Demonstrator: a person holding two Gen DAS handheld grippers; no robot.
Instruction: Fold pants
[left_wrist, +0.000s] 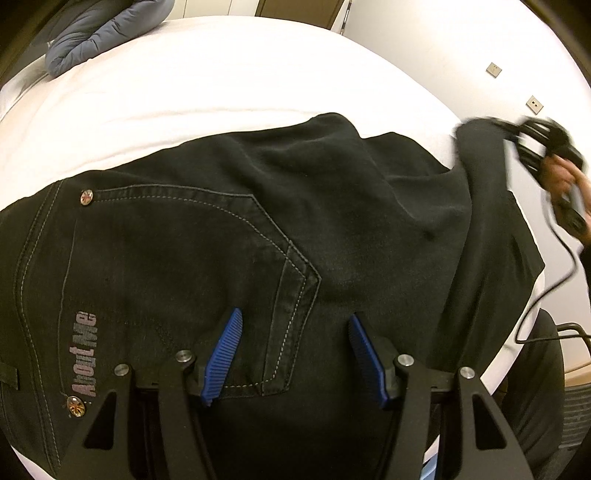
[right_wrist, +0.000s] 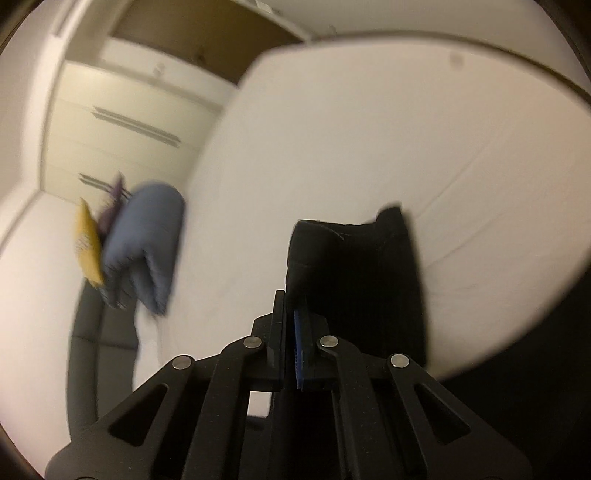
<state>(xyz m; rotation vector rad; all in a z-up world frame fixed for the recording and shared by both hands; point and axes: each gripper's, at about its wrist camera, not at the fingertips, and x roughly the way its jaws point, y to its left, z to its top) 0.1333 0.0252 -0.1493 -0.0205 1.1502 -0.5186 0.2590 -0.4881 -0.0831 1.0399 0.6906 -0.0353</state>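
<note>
Left wrist view: black pants (left_wrist: 258, 229), grey-stitched pocket.

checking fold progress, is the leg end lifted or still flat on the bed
Lifted: the right gripper is shut on the pants leg end, raised off the bed.

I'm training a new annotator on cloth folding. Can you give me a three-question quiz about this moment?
1. True or false: the left claw stands open above the black pants.
2. What does the right claw grip? A) the blue-grey quilt B) a fold of the pants C) nothing
3. What surface do the pants lie on?

Key:
1. True; its blue pads are apart over the back pocket.
2. B; its jaws are closed on black cloth.
3. The white bed, with the blue-grey quilt at its far end.
</note>
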